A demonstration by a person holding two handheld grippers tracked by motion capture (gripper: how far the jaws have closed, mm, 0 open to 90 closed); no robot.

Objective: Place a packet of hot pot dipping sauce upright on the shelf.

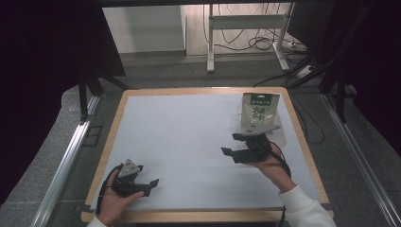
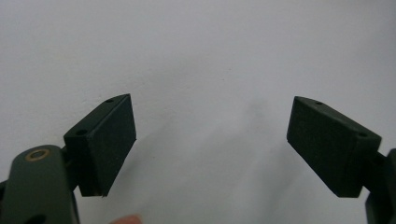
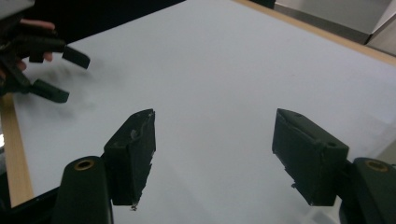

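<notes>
Snack pouch, the nearest thing to either tool, stands or leans at the far right of the table, just beyond the right gripper; nothing holds it. In the right gripper view that gripper's two black pads stand wide apart with only bare white surface between them, so nothing is clamped there. They face across the table toward the other hand rather than toward the pouch, which lies behind or beside them in the high view. Whether the body of the tool touches the pouch's lower edge cannot be told from above; the two overlap there.

The left gripper is likewise spread: its view has both pads far apart over plain white cover, close to the surface, with a fingertip just at the bottom edge. From above it rests near the front left corner, in the person's left hand, well apart from the pouch. The right hand, in a white sleeve, holds its tool near the right side.

Outward from there, the table has a white sheet over a wooden rim, and nothing else lies on the sheet. Beyond it are a grey floor, a white stand's legs and loose cables.

As a judgement, the work has hardly begun: the pouch is ungripped and unopened as far as can be seen. Left to do is turning the right tool toward it, closing on it, and whatever handling follows.
</notes>
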